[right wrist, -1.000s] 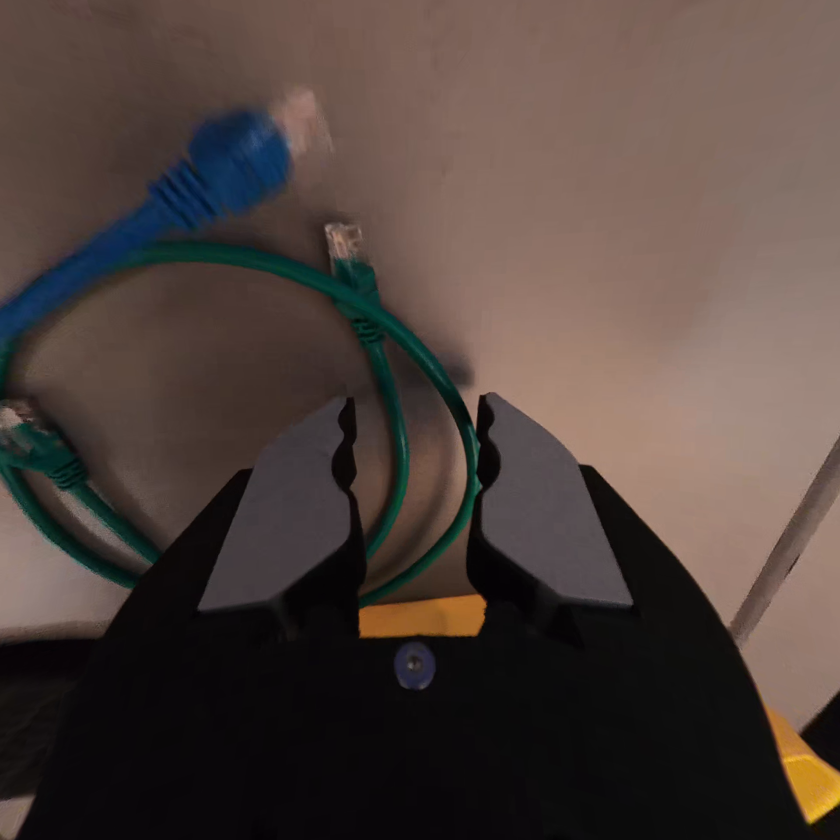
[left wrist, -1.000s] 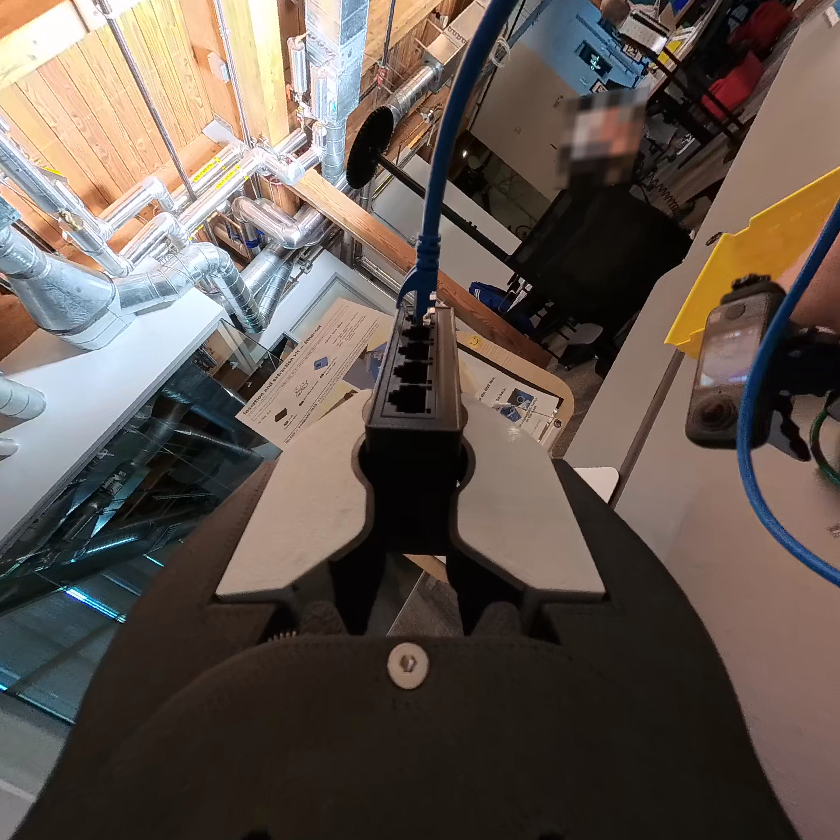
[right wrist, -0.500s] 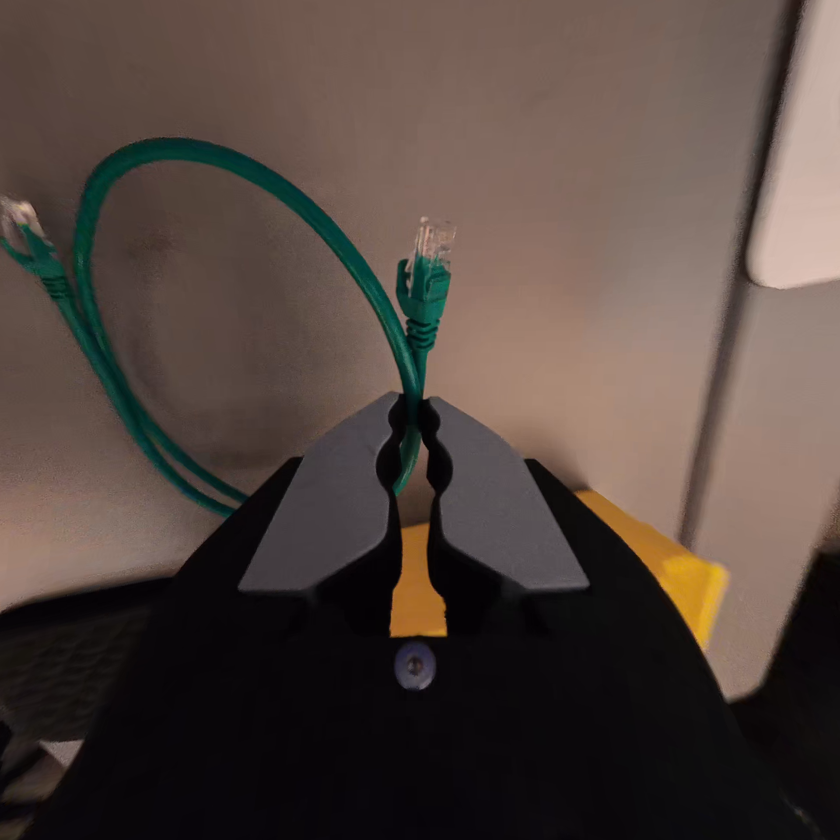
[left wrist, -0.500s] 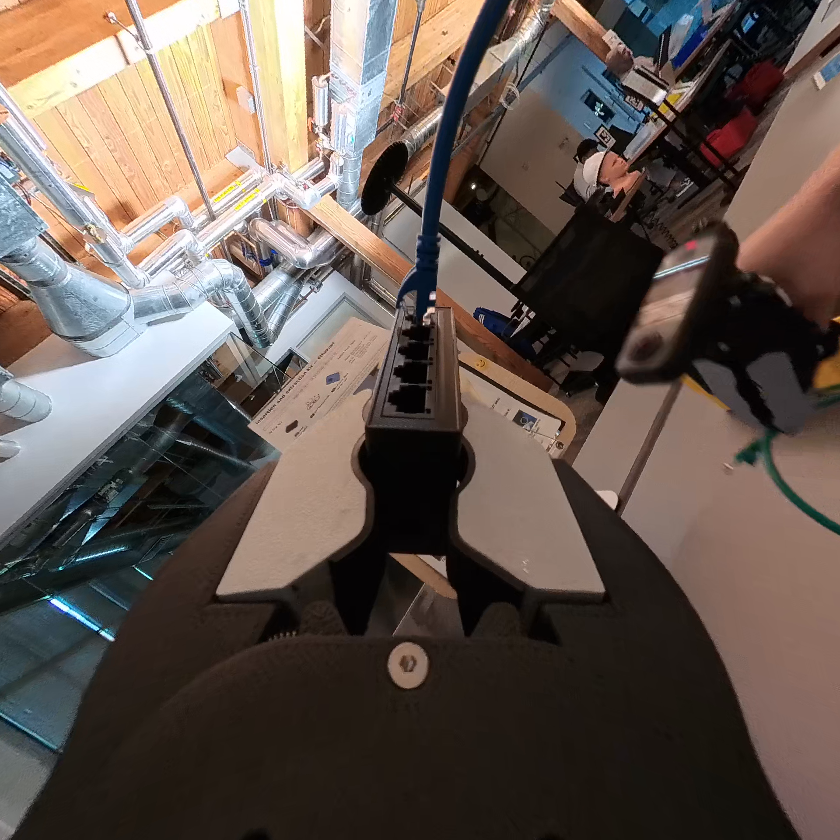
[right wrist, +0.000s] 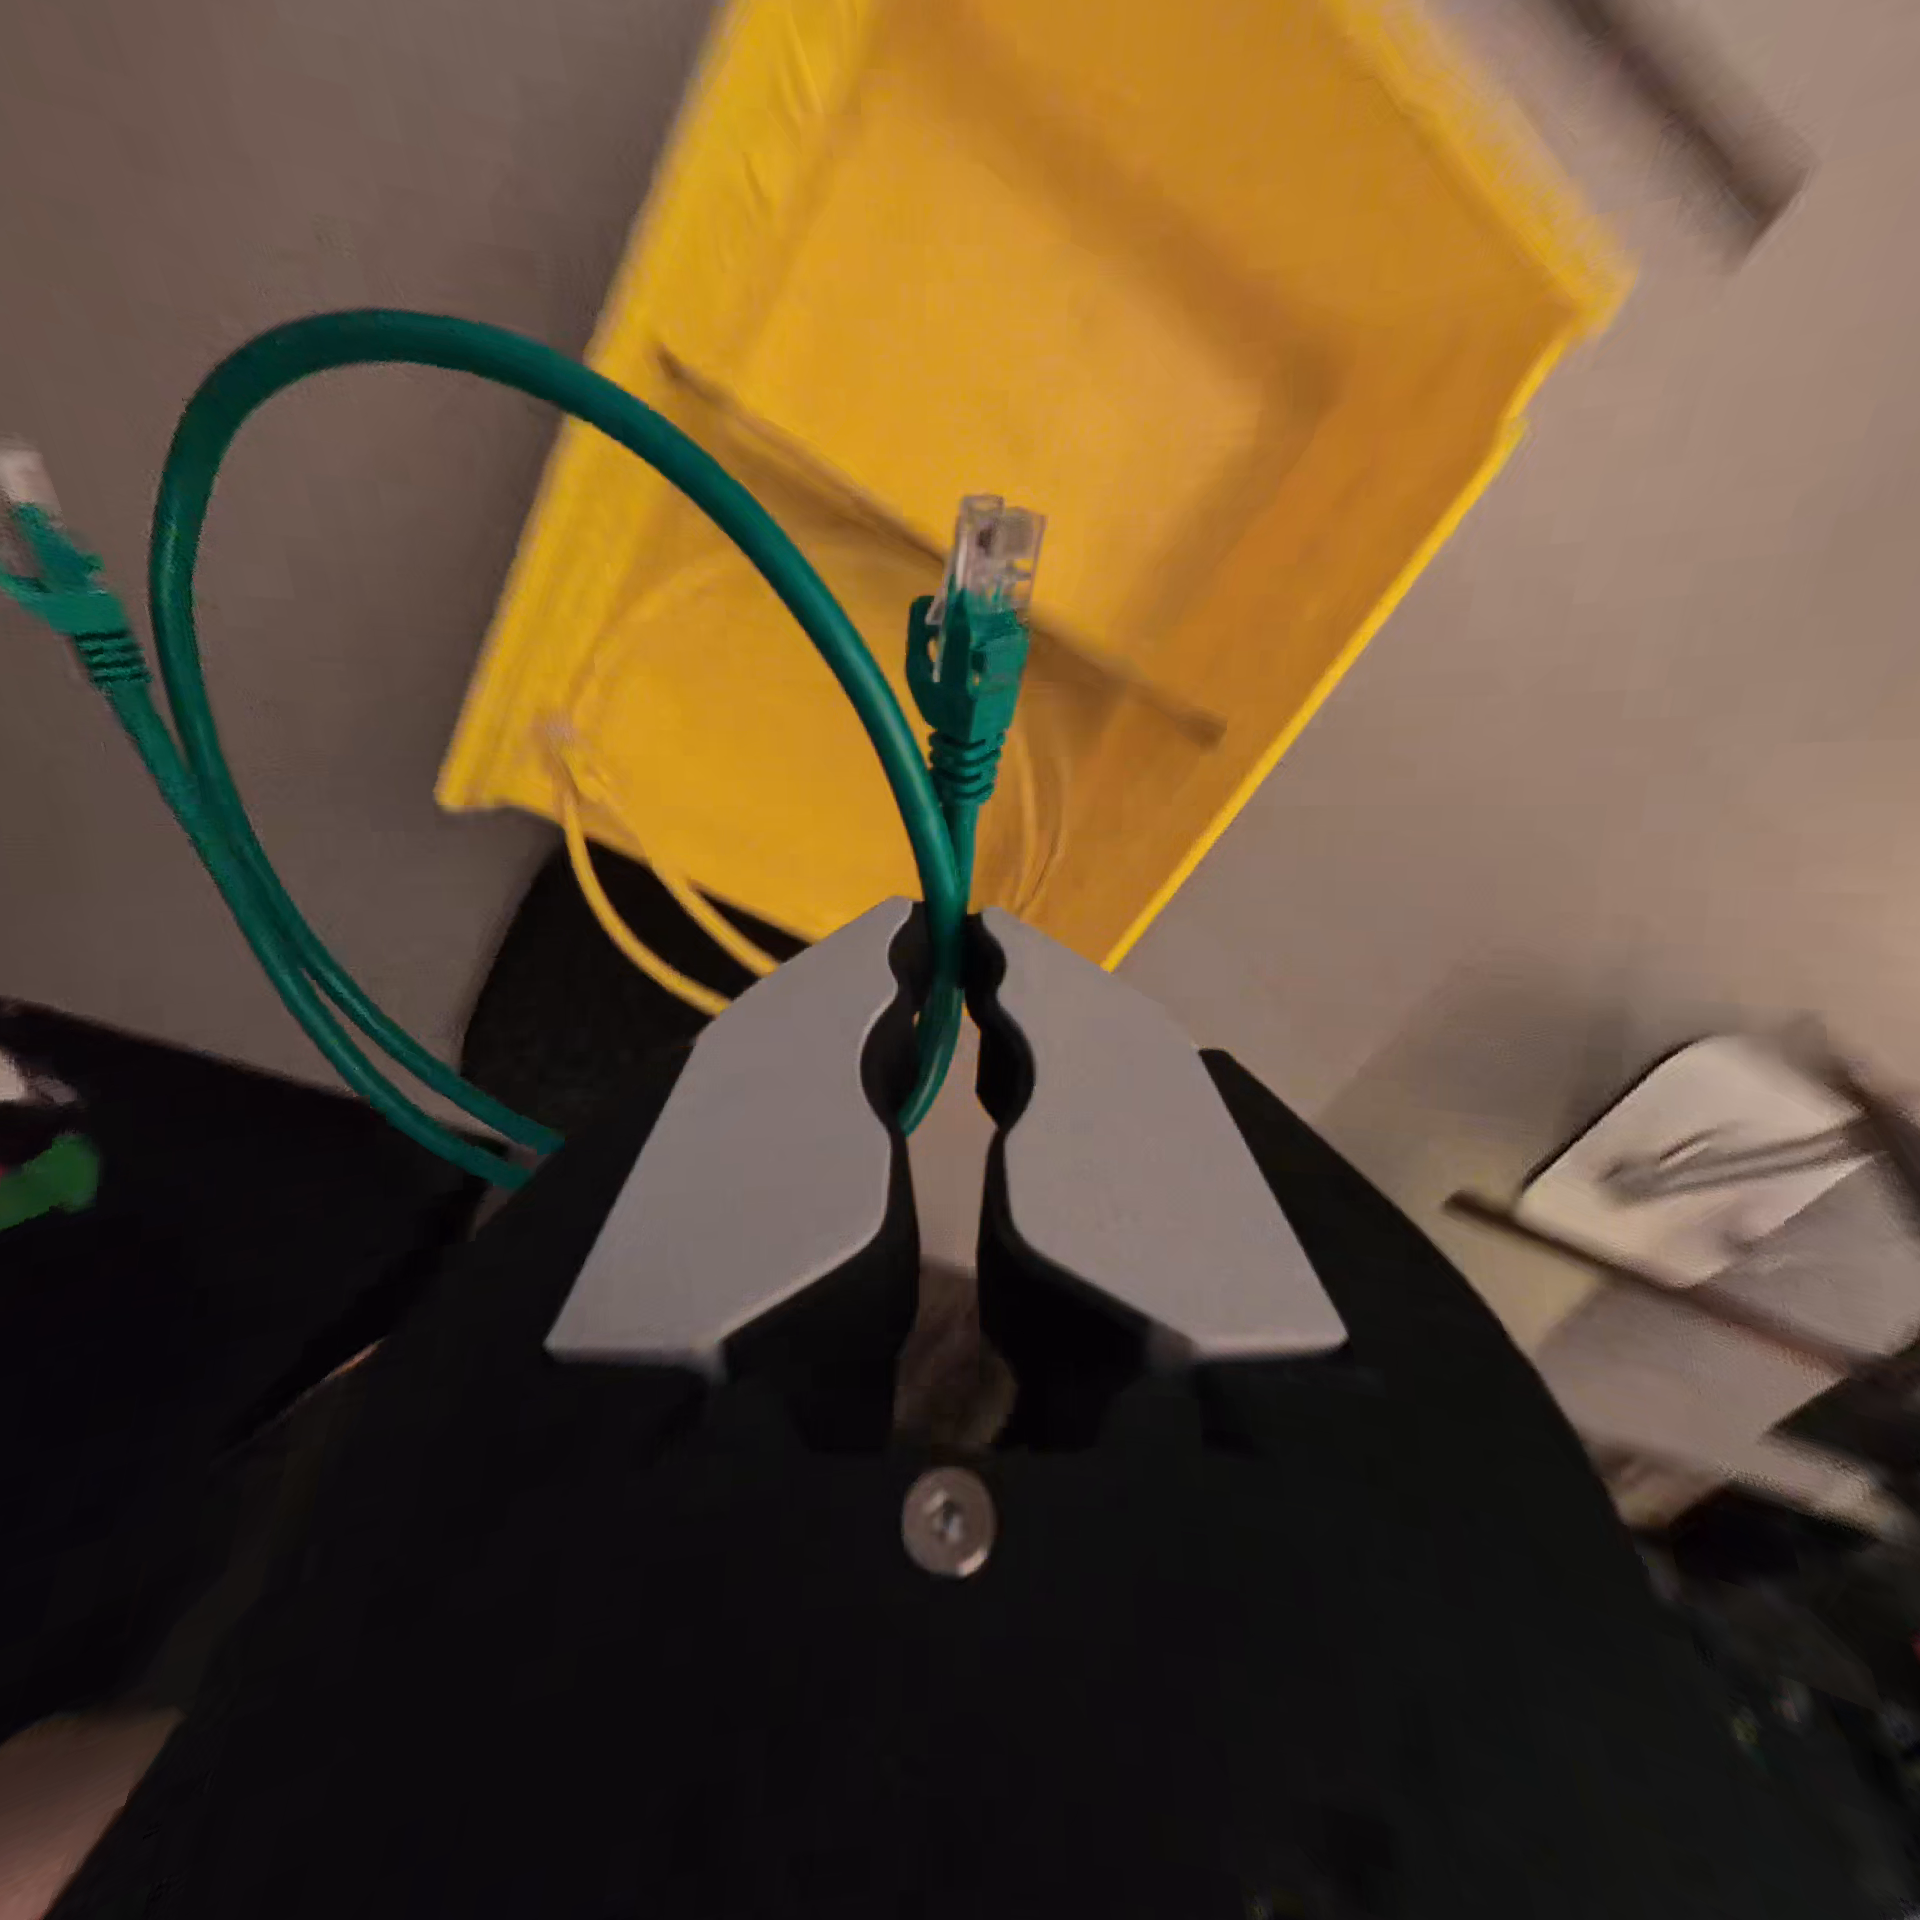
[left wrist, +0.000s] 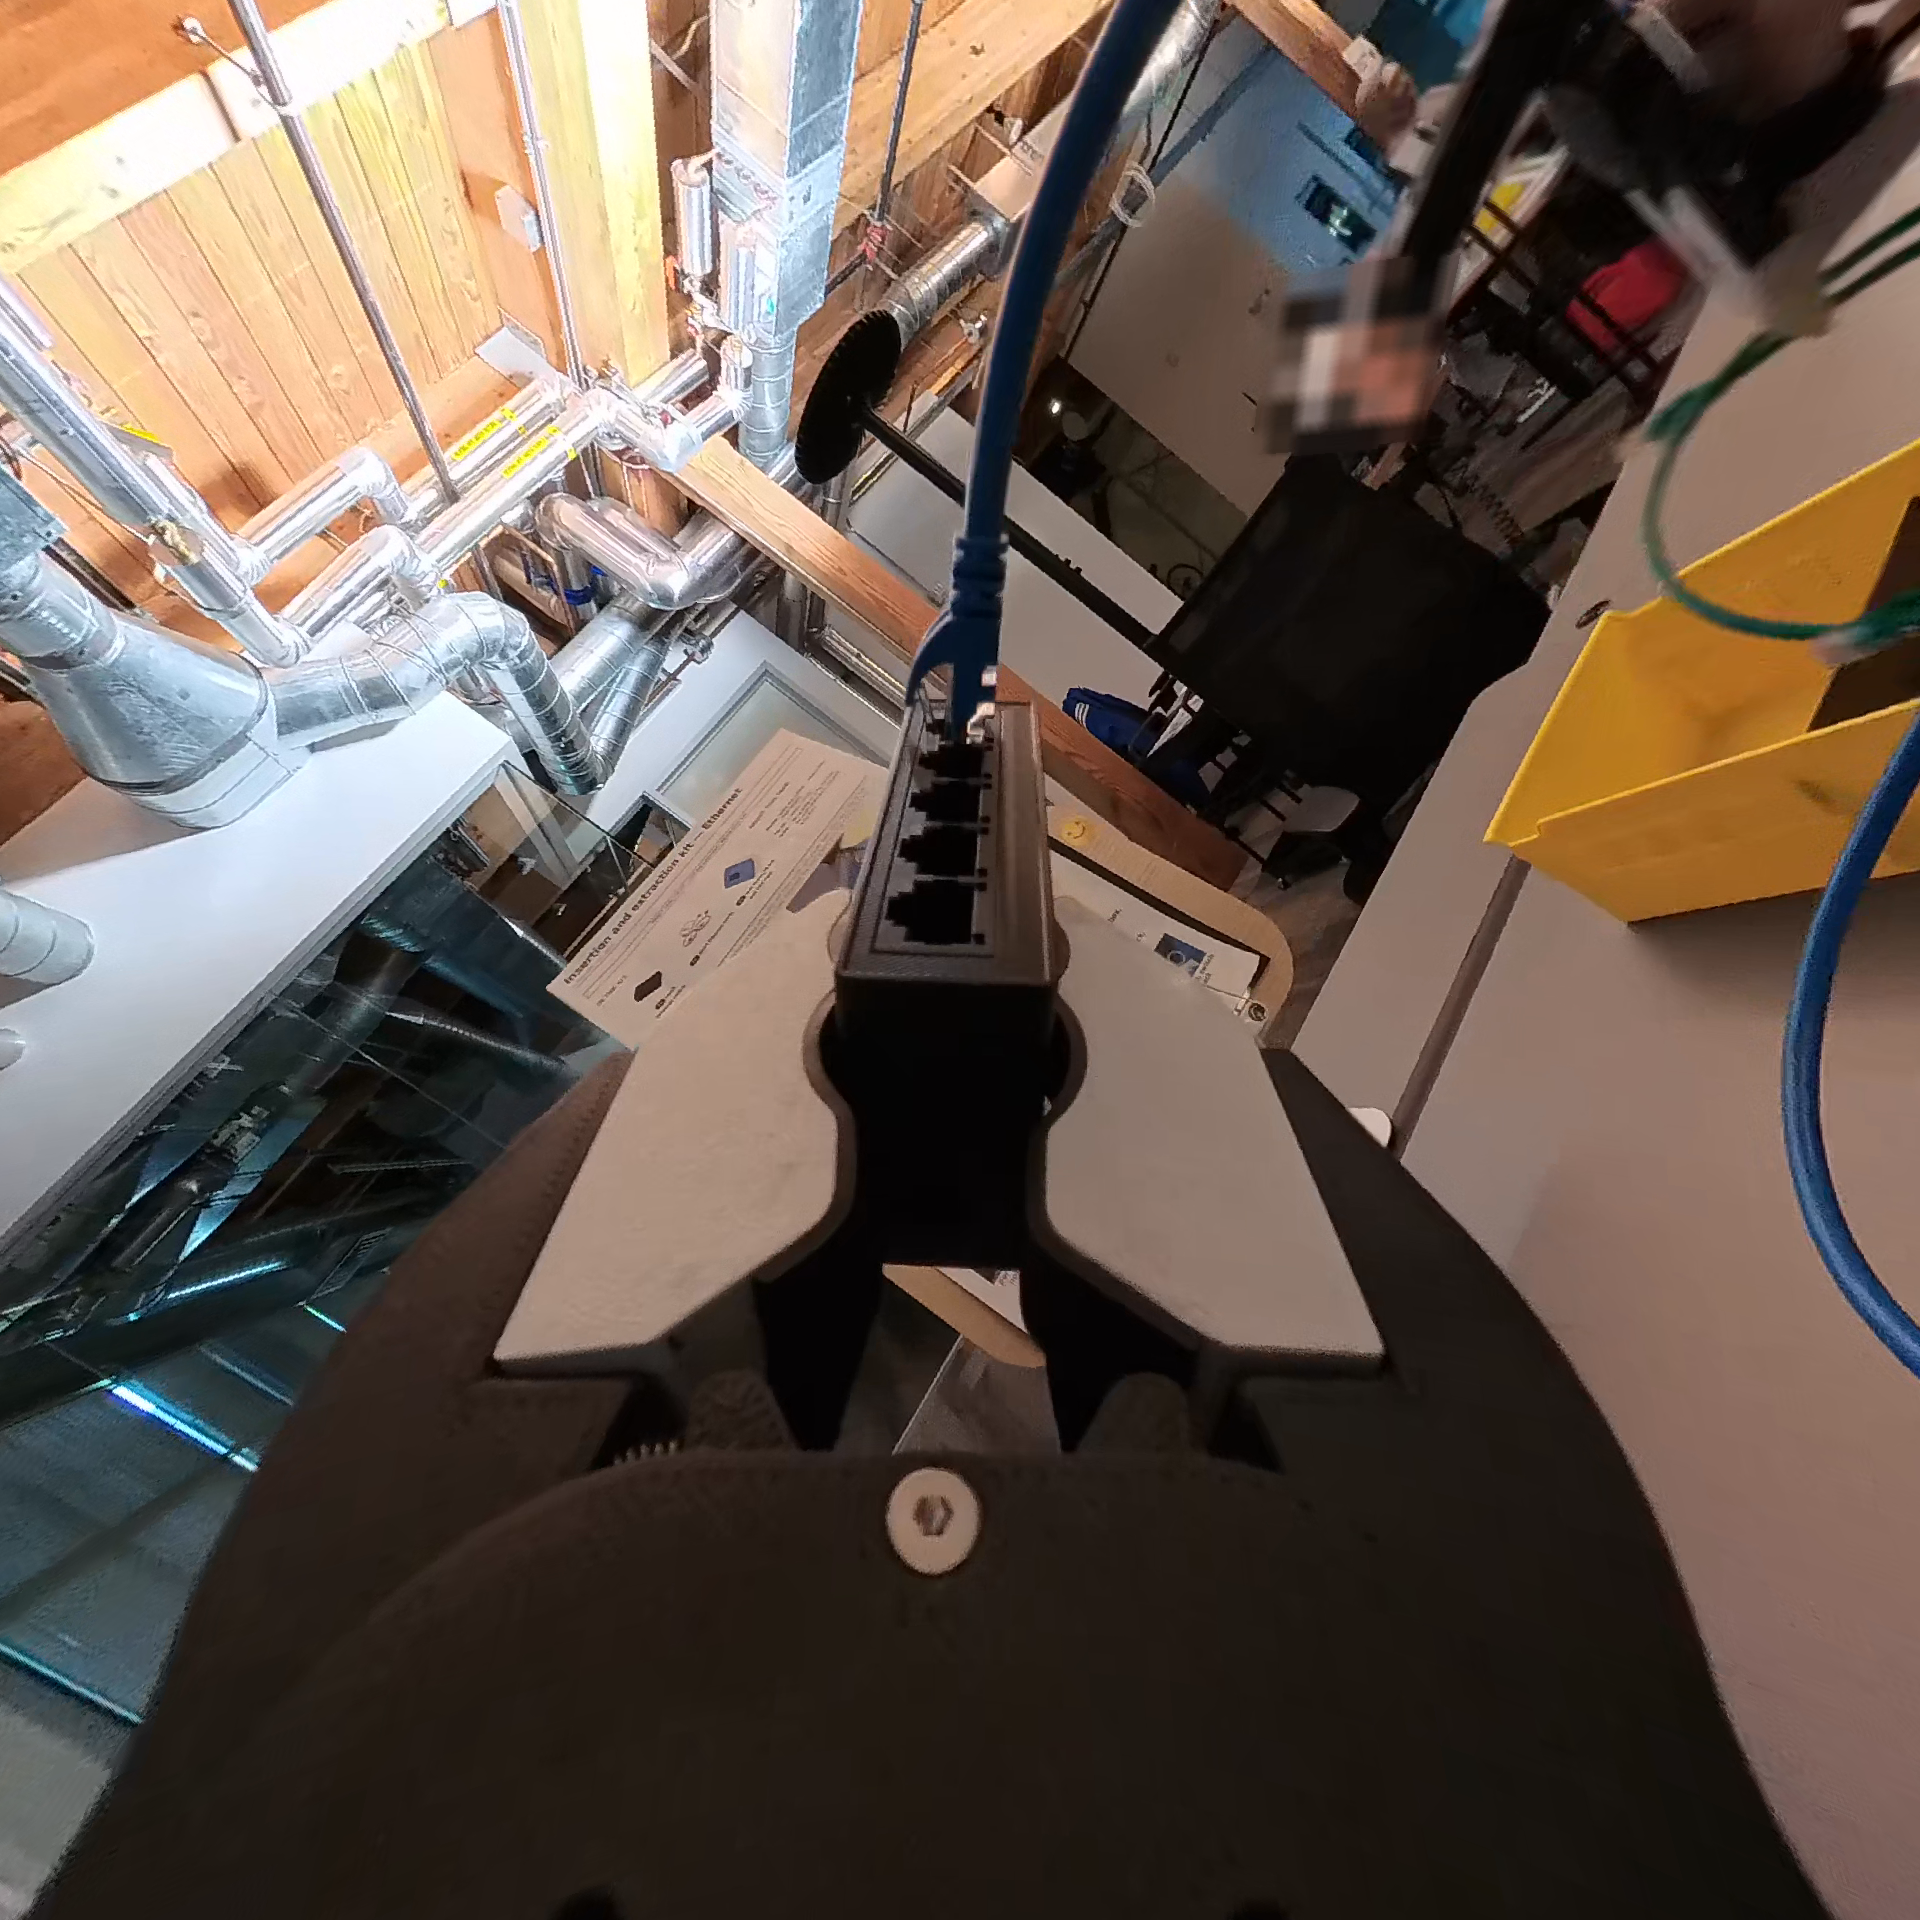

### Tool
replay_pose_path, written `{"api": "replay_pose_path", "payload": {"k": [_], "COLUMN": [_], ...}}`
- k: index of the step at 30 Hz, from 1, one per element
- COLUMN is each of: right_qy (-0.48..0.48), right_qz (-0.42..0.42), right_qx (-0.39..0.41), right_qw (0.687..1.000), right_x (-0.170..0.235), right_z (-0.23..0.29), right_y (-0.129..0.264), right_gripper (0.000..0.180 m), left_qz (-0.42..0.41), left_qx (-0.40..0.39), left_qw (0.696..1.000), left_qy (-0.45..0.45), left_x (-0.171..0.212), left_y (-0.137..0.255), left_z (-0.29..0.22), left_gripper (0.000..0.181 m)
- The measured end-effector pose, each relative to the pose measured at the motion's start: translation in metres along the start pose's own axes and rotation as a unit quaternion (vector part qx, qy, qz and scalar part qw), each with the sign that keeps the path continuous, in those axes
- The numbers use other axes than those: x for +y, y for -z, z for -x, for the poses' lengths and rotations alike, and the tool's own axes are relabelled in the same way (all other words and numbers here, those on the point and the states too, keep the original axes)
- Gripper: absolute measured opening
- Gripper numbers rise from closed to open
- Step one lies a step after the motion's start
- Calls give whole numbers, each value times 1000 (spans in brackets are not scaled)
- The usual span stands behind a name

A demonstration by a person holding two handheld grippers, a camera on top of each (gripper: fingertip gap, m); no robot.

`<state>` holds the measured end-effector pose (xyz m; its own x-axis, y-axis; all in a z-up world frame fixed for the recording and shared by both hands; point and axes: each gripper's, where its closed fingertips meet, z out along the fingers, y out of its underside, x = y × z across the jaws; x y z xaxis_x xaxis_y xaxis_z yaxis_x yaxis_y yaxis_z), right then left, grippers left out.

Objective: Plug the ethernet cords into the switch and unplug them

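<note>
The switch [left wrist: 951,894] is clamped between the jaws of the left gripper [left wrist: 943,1023], ports facing up. A blue cord [left wrist: 1013,343] is plugged into the port farthest from that gripper. The green cord [right wrist: 940,831] is pinched just below its plug by the closed right gripper [right wrist: 951,940], in front of the yellow bin [right wrist: 1039,343], to the right of the switch; a yellow cord [right wrist: 623,894] is seen at the bin

Printed sheet [left wrist: 727,894]: behind the switch [left wrist: 951,883], we see a heading, body lines and small icons | paper [left wrist: 1184,951] to its right: we see print too small to read | right wrist view: we find no writing
</note>
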<state>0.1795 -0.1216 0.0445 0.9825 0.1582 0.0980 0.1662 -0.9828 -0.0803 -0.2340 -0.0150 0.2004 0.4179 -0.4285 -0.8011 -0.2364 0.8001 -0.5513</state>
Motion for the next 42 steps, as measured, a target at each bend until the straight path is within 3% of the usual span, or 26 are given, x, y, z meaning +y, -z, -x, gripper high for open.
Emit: {"api": "replay_pose_path", "payload": {"k": [3, 7, 10, 15, 22, 26, 29, 31, 33, 35, 36, 38, 40, 42], "right_qy": [-64, -108, -124, -157, -87, -51, -21, -1, 26, 109, 162, 272, 360, 420], "right_qz": [126, 178, 217, 201, 257, 199, 139, 66, -60, -235, -329, -491, -565, -582], "right_qx": [-27, -58, -42, -17, 28, 70, 75, 89, 90, 93, 104, 128, 162, 159], "right_qw": [990, 976, 967, 967, 962, 976, 987, 994, 994, 961, 924, 817, 724, 678], "right_x": [52, 72, 82, 71, 74, 55, 37, 15, -22, -70, -89, -110, -108, -101], "right_z": [-11, -11, -18, -35, -31, -43, -38, -30, -8, 36, 65, 137, 200, 255], "right_y": [-54, -103, -117, -125, -141, -123, -90, -56, -9, 53, 89, 152, 185, 197], "right_gripper": [7, 8, 8, 8, 11, 29, 29, 28, 22, 29, 29, 43, 47, 50], "left_qz": [4, 5, 8, 11, 26, 40, 41, 35, 31, 31, 30, 26, 23, 20], "left_qx": [7, 15, 19, 24, 29, 32, 37, 42, 48, 58, 63, 64, 74, 73], "left_qw": [1000, 1000, 1000, 1000, 999, 998, 998, 998, 998, 997, 997, 997, 997, 997], "left_qy": [-6, -9, -10, -13, -21, -31, -32, -29, -30, -30, -29, -27, -25, -34], "left_x": [-1, -2, -2, -1, 4, 10, 12, 12, 11, 11, 10, 8, 5, 2], "left_y": [-3, -6, -8, -11, -15, -20, -23, -26, -28, -31, -32, -35, -36, -37], "left_z": [-5, -10, -12, -15, -19, -22, -25, -29, -32, -37, -40, -42, -47, -49], "left_gripper": [28, 27, 29, 28, 28, 28, 28, 28, 28, 28, 28, 28, 28, 28]}}
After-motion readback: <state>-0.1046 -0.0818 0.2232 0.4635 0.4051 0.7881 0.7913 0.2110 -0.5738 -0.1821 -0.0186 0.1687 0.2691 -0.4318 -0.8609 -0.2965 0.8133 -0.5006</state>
